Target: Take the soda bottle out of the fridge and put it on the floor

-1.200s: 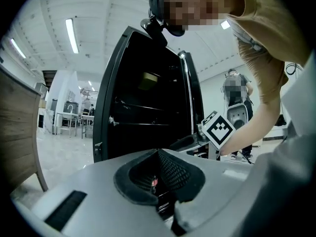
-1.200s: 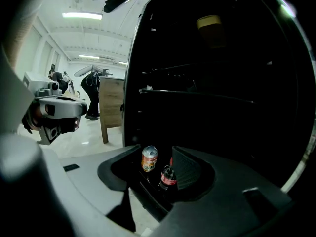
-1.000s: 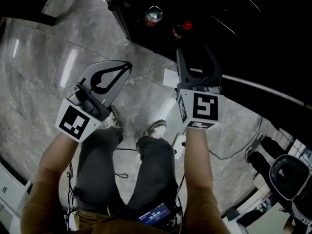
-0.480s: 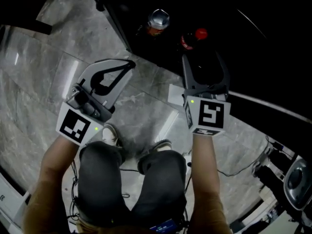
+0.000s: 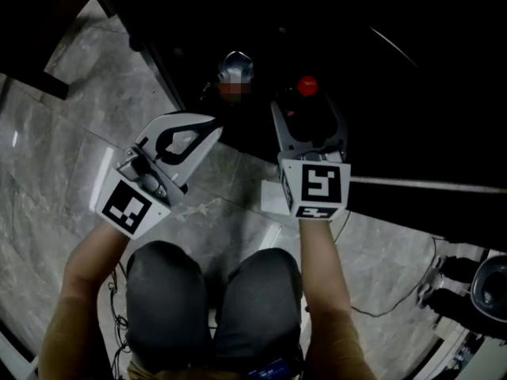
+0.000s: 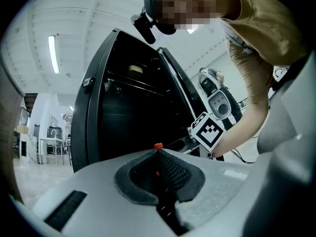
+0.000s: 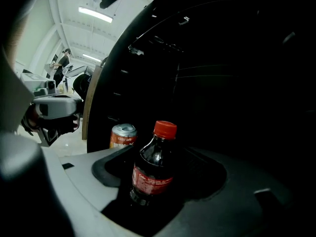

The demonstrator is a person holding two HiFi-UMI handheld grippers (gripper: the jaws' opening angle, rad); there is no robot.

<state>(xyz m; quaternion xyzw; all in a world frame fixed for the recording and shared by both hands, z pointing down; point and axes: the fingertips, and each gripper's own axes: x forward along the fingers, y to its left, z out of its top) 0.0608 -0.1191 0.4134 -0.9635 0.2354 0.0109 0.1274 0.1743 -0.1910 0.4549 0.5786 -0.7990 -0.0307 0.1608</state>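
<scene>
I see soda bottle [image 5: 307,86] standing inside fridge [image 5: 396,70], nr its front edge. Can [image 7: 122,135] also in fridge, left of btl & a bit further back, not touching it. Floor [image 5: 79,172] lies in front of fridge; both items sit just past floor's far edge.

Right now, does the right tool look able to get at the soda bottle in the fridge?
Probably yes. The jaws of the right tool have just been opening, and the soda bottle stands upright between them, not yet gripped. The can sits to one side, out of the way.
</scene>
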